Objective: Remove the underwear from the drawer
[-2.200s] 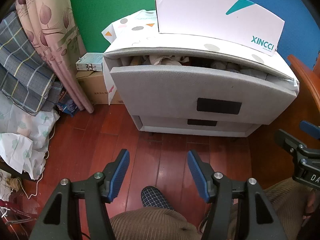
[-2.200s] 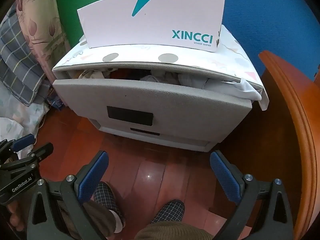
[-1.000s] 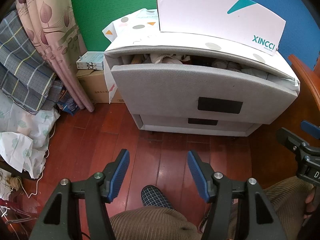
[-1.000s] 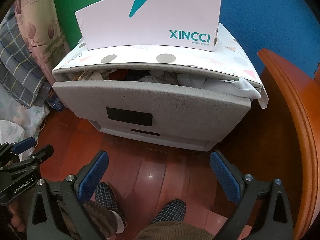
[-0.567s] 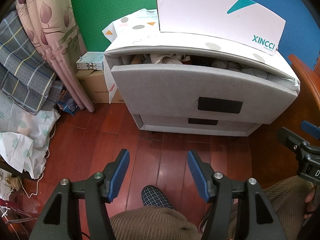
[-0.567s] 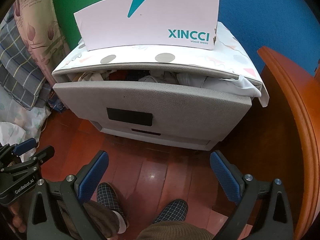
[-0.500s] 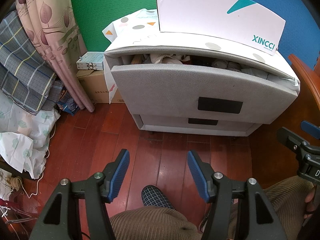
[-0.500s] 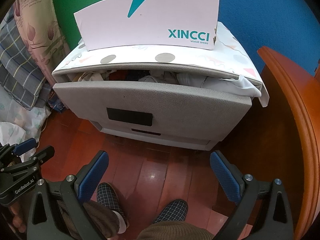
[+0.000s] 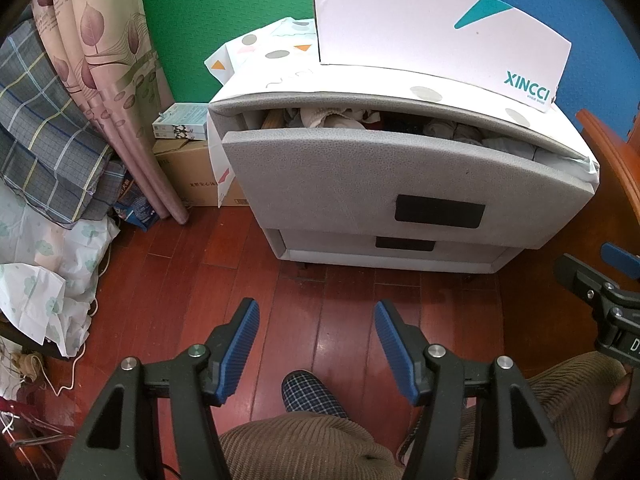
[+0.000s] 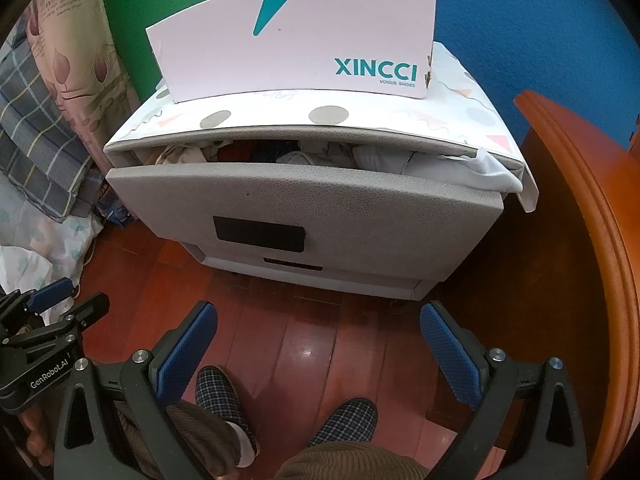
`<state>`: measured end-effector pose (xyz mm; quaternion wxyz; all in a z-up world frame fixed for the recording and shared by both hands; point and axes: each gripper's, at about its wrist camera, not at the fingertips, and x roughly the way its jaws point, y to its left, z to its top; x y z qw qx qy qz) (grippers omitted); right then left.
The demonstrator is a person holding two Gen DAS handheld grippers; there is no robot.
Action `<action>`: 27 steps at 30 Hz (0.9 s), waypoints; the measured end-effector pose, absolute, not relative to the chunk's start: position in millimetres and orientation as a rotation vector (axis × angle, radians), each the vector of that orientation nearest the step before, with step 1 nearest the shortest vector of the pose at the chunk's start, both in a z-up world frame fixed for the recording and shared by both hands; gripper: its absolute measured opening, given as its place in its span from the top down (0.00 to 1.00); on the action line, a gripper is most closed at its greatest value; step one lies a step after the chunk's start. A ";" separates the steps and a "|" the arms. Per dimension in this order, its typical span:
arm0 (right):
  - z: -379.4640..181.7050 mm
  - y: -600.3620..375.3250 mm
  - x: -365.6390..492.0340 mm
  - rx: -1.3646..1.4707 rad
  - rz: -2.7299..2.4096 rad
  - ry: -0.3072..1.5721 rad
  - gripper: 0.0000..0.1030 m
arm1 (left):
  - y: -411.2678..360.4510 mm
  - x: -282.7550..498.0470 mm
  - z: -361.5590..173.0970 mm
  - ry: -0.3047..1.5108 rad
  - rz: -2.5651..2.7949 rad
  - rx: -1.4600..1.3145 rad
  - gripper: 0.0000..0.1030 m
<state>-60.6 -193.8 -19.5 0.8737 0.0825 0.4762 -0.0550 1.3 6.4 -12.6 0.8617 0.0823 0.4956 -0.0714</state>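
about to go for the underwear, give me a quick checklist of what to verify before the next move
1. Top drawer pulled out: ok, partly open, clothes showing in the gap.
2. Left gripper empty, jaws apart: ok.
3. Right gripper empty, jaws apart: ok.
4. Which garment is underwear: cannot tell.
5. Gap wide enough for a gripper: cannot tell, looks narrow.
6. Shoe box on top clear of the opening: ok.

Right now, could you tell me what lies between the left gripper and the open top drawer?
Only bare wooden floor lies between the left gripper and the open drawer; the left wrist view shows it.
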 end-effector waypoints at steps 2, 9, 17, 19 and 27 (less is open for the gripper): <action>-19.2 -194.3 -60.7 0.177 -0.115 0.994 0.02 | 6.5 1.0 -12.6 1.039 -0.149 0.172 0.40; -19.5 -196.3 -60.5 0.191 -0.112 0.992 0.02 | 7.5 2.8 -10.6 1.042 -0.168 0.149 0.40; -20.9 -202.8 -61.9 0.232 -0.105 0.988 0.02 | 10.7 16.6 4.6 1.030 -0.222 0.070 0.40; -21.2 -204.7 -62.3 0.243 -0.103 0.987 0.02 | 14.6 27.8 9.1 1.041 -0.231 0.023 0.40; -23.5 -212.9 -63.1 0.281 -0.095 0.987 0.02 | 42.4 86.4 14.7 1.085 -0.237 -0.243 0.34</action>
